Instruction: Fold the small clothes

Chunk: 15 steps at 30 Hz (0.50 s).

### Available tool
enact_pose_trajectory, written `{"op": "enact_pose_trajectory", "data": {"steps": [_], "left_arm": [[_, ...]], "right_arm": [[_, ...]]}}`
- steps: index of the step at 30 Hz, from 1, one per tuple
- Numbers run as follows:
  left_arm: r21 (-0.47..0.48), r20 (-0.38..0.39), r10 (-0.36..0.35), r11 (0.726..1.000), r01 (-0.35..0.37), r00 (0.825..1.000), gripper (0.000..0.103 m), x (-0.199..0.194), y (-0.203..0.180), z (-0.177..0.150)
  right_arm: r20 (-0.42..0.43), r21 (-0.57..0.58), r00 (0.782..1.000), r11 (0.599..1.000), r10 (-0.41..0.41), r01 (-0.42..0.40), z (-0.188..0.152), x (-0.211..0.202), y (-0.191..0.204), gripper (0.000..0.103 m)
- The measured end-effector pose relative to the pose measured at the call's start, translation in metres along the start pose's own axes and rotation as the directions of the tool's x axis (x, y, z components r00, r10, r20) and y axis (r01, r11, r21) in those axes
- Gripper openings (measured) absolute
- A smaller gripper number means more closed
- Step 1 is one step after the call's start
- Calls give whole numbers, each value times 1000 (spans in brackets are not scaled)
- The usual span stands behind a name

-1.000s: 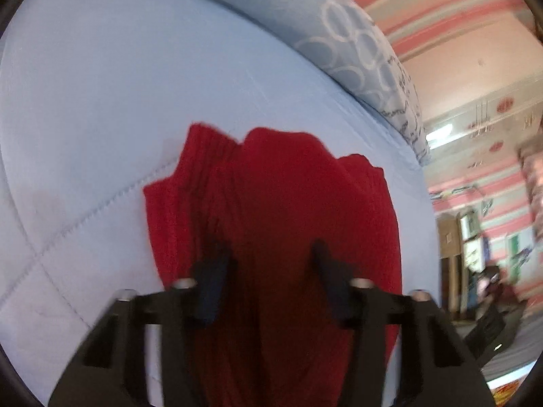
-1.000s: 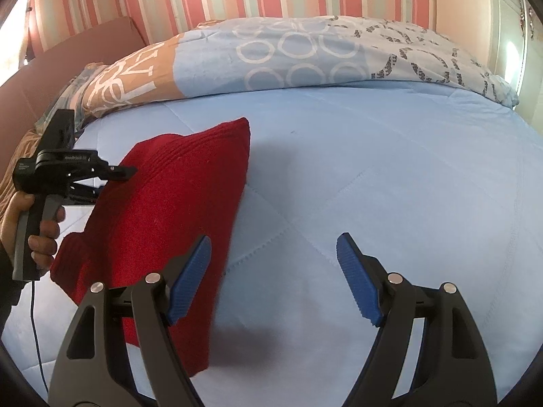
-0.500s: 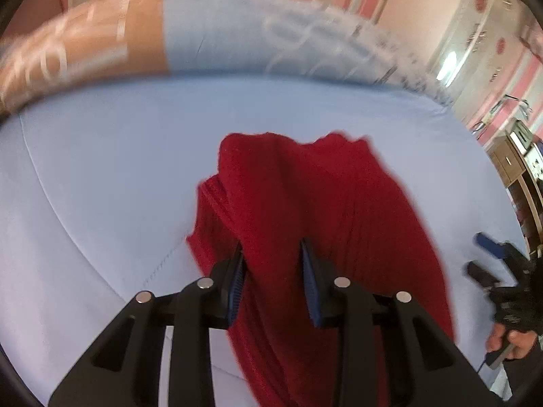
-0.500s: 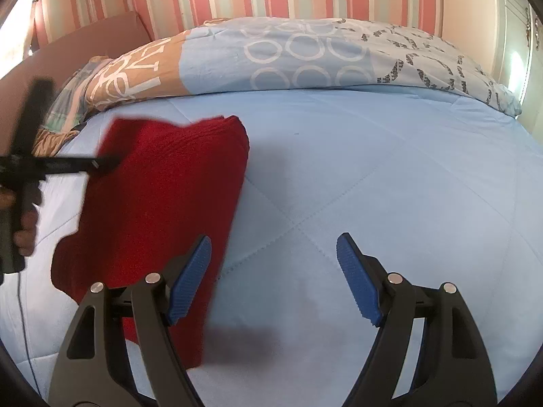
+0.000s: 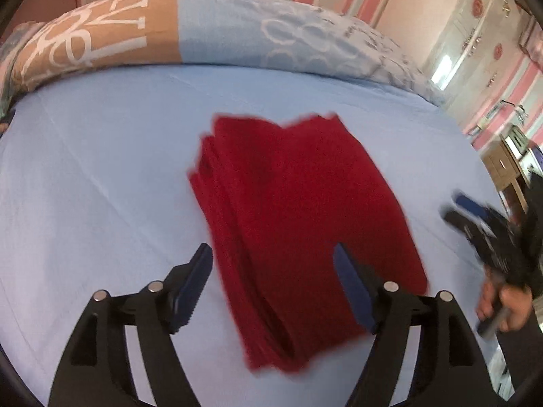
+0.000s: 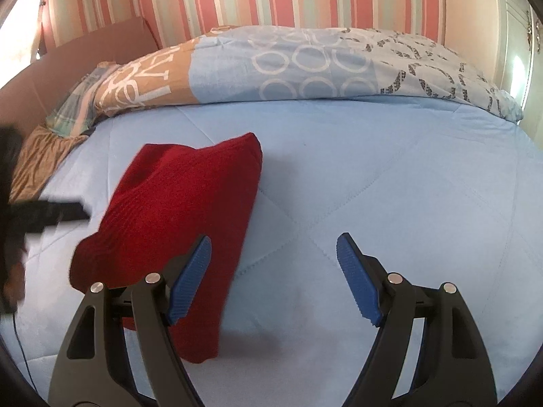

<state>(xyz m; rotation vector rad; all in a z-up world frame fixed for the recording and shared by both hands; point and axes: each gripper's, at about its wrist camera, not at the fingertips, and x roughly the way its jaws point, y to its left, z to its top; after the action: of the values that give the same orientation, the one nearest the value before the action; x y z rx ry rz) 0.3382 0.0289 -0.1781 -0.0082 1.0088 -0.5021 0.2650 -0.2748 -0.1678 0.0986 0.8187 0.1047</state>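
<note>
Your left gripper (image 5: 273,283) jaws have just been opening above the folded red garment (image 5: 298,224); your right gripper (image 6: 273,278) jaws stand apart beside it.

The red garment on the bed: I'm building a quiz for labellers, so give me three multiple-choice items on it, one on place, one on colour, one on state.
1. Where does the red garment lie?
A. on the blue bedspread
B. on the patterned quilt
C. on the floor

2. What colour are the right claw pads?
A. red
B. blue
C. white

3. How is the left claw?
A. shut on the garment
B. open, clear of the garment
C. out of view

Key: 1 A, bedspread shows all round it. 2 B, both pads are blue. 3 B, its jaws have just been opening and no pad presses the cloth.
</note>
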Motion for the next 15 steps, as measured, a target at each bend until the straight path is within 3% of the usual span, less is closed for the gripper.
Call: {"op": "enact_pose_trajectory", "data": {"steps": [4,5,6,8,9,10,13,15], "left_arm": [[-20,-42,43,999,-44,998,72,9,-18,-36],[-41,-60,41,998,-44,997,66,17,-18,-40],[-68,-76,37,997,-43,996,47,23,-15,-45],[-86,-49,32,996,-36,998,37,20,-12,-49],[-103,-27,9,995,-12,1000,24,17,-9,-49],[-119,-14,-5,993,3,1000,20,16,-6,-50],[-129,-30,-15,992,11,999,17,16,2,-53],[-110,-41,0,994,-4,999,17,15,1,-60]], "right_arm": [[-15,-6,1000,1000,0,0,-4,2,3,77],[-17,-6,1000,1000,1,-1,-5,2,4,77],[-19,-6,1000,1000,1,-1,-7,1,4,77],[-16,-6,1000,1000,0,0,-7,0,5,77],[-13,-7,1000,1000,2,-2,-8,-1,5,77],[-14,-8,1000,1000,4,-4,-9,-2,6,77],[-5,1,999,999,34,-34,-10,-6,9,77],[7,29,995,995,98,-99,-10,-11,12,77]]}}
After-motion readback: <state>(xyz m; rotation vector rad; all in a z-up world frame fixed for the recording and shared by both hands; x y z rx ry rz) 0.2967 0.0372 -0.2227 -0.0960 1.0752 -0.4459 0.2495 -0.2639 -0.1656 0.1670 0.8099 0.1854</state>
